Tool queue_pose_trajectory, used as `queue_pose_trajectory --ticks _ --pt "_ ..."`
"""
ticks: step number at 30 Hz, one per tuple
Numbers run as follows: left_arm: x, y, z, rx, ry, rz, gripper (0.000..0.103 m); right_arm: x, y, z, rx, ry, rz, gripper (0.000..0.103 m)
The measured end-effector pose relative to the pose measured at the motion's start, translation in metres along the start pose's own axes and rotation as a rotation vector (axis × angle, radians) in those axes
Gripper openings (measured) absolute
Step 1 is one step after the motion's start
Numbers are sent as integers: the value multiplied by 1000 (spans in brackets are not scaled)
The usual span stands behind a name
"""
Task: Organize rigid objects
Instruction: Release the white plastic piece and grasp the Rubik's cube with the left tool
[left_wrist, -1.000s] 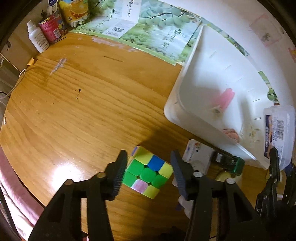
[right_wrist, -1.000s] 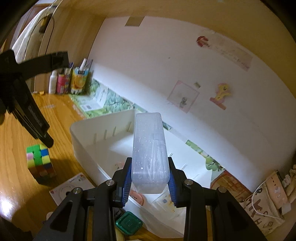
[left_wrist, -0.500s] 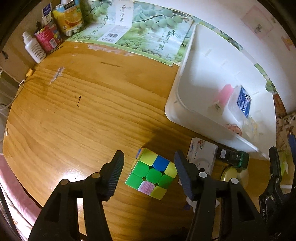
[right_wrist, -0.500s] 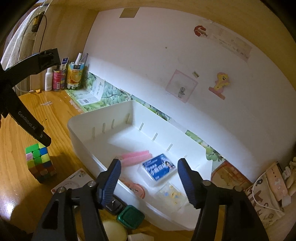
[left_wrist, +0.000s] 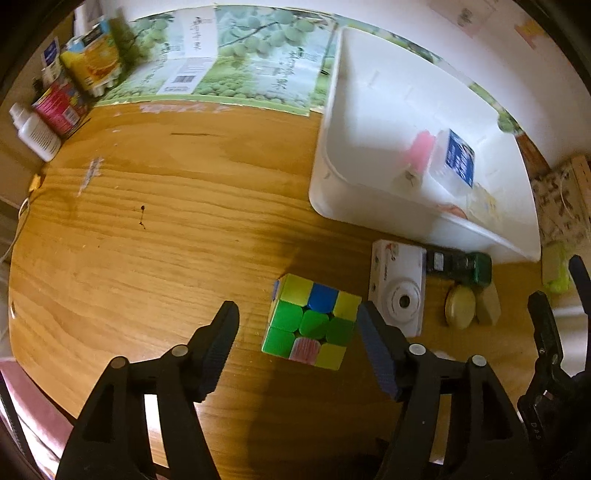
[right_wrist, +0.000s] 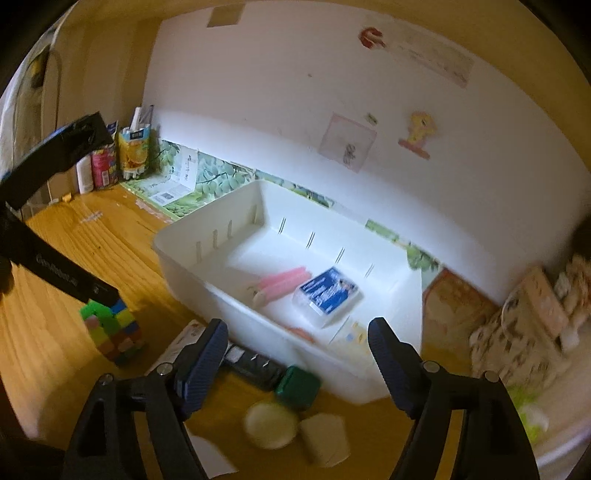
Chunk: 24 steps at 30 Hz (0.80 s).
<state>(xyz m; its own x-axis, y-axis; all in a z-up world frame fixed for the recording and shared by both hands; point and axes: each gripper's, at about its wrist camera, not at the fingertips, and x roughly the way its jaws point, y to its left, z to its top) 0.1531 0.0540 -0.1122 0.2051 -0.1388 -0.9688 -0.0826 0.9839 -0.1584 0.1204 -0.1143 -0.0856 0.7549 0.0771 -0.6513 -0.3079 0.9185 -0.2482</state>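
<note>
Both jaws just widened, empty: left gripper (left_wrist: 297, 325) astride puzzle cube (left_wrist: 312, 326), right gripper (right_wrist: 295, 363) before bin (right_wrist: 207, 258).

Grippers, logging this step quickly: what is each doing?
Left gripper: open, jaws just widening around the multicoloured puzzle cube, not gripping.
Right gripper: open, just widened, empty.

One cube (left_wrist: 313, 322), one bin (left_wrist: 354, 206), one camera (left_wrist: 398, 288).

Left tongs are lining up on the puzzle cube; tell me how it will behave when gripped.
The puzzle cube looks rigid and flat-sided, so probably no rolling. Glossy tiles may slip slightly. Off-centre pressure from the open left tongs might twist its layers.
</note>
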Motion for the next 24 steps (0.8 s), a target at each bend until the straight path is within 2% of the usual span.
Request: queue_pose_trajectory --ticks 10,17,24 --pt "7 -7 -3 167 54 -35 79 -11 21 -15 173 112 -23 80" --pt "21 -13 -6 280 111 -46 80 -6 21 -39 419 241 -21 81" --pt "36 -20 -7 370 171 -33 80 -3 27 -63 586 322 -43 82"
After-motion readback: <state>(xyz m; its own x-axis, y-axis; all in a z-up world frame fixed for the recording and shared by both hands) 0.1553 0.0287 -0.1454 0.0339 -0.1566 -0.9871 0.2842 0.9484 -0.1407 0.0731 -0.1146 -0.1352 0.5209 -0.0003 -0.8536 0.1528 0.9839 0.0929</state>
